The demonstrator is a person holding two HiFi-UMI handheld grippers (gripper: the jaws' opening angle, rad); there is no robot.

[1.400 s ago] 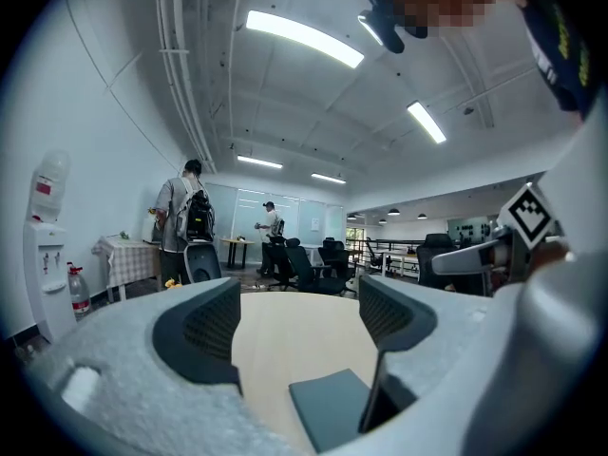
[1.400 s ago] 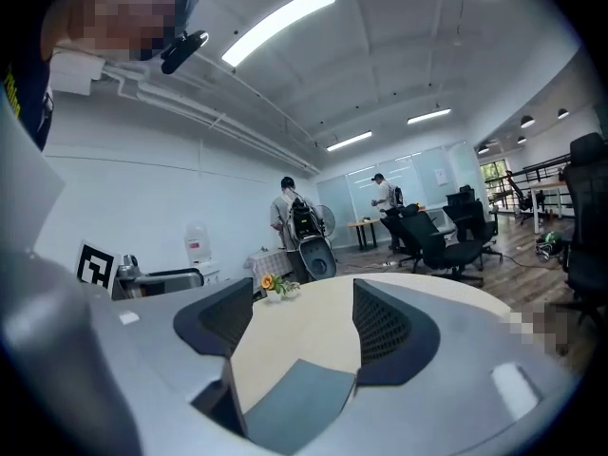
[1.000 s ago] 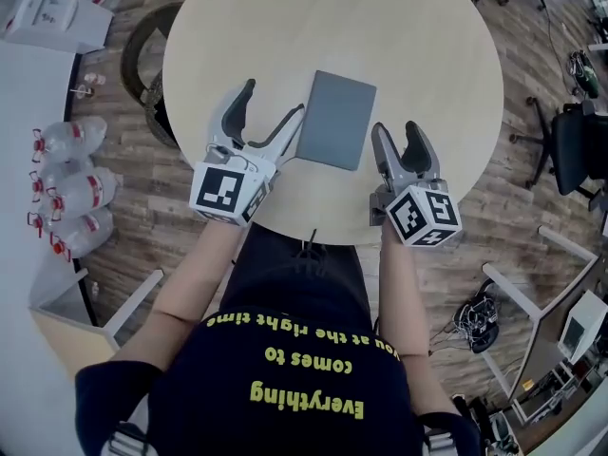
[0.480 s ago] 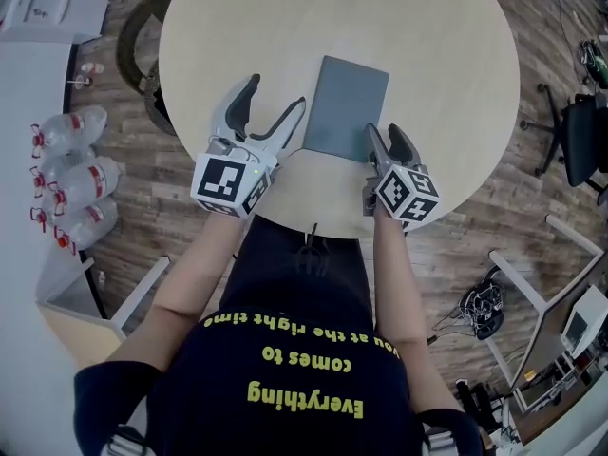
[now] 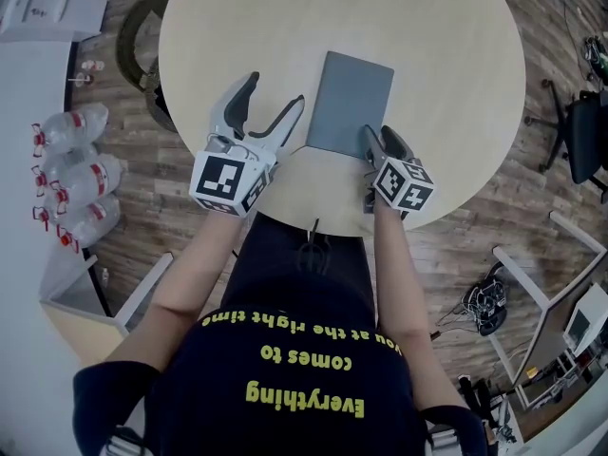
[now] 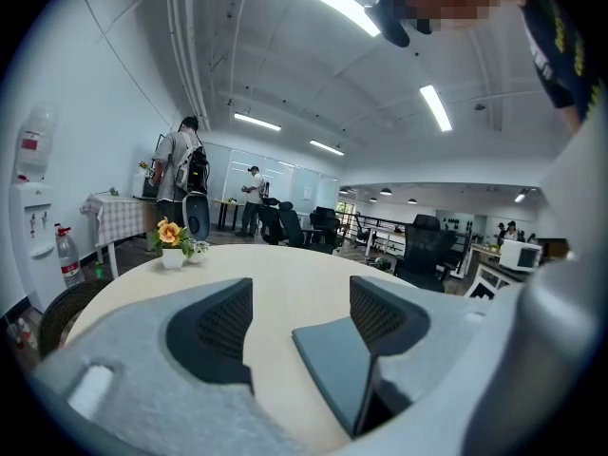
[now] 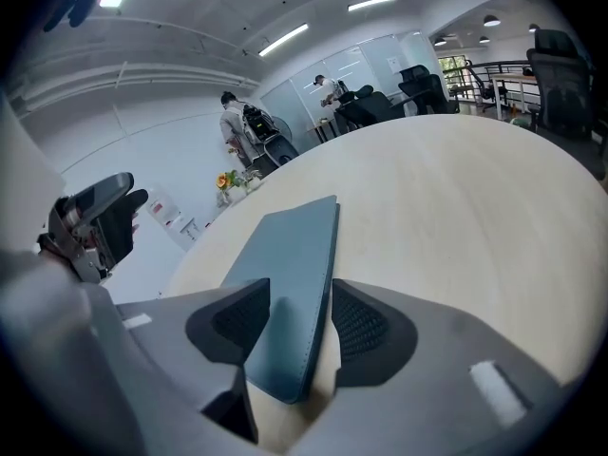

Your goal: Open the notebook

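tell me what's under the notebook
The closed grey notebook lies flat on the round table; only bare tabletop shows around it. Its pages and the patch of table beneath it are covered.

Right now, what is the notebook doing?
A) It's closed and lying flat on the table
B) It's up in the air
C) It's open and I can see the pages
A: the grey notebook lies shut on the round table, with only its cover showing and no pages in sight.
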